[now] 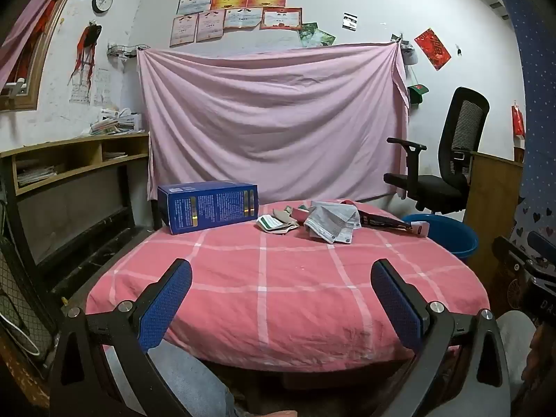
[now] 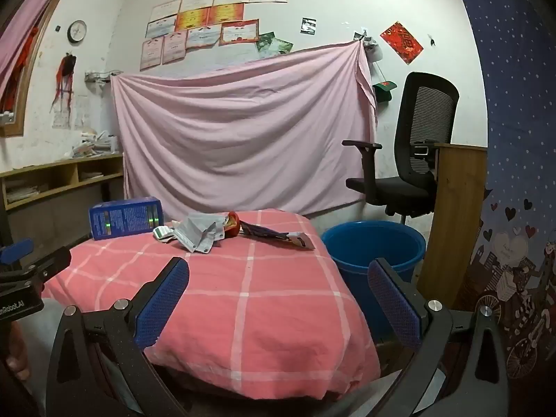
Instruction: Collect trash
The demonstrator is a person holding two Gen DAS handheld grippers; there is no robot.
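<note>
Trash lies at the far side of the table with a pink checked cloth (image 1: pixel 278 278): a blue carton (image 1: pixel 207 206), a small green-and-white packet (image 1: pixel 276 224), a crumpled grey paper (image 1: pixel 332 224) and a dark flat wrapper (image 1: pixel 385 224). In the right wrist view the same carton (image 2: pixel 125 217), grey paper (image 2: pixel 199 232), a red wrapper (image 2: pixel 232 229) and the dark wrapper (image 2: pixel 278 234) show. A blue bucket (image 2: pixel 373 253) stands right of the table. My left gripper (image 1: pixel 281 271) is open and empty over the near table. My right gripper (image 2: pixel 278 271) is open and empty.
A black office chair (image 1: pixel 448 153) stands behind the bucket (image 1: pixel 448 234). A wooden panel (image 2: pixel 451 215) is right of the bucket. A low wooden shelf (image 1: pixel 73 160) runs along the left wall. A pink sheet (image 1: pixel 274 121) hangs behind the table.
</note>
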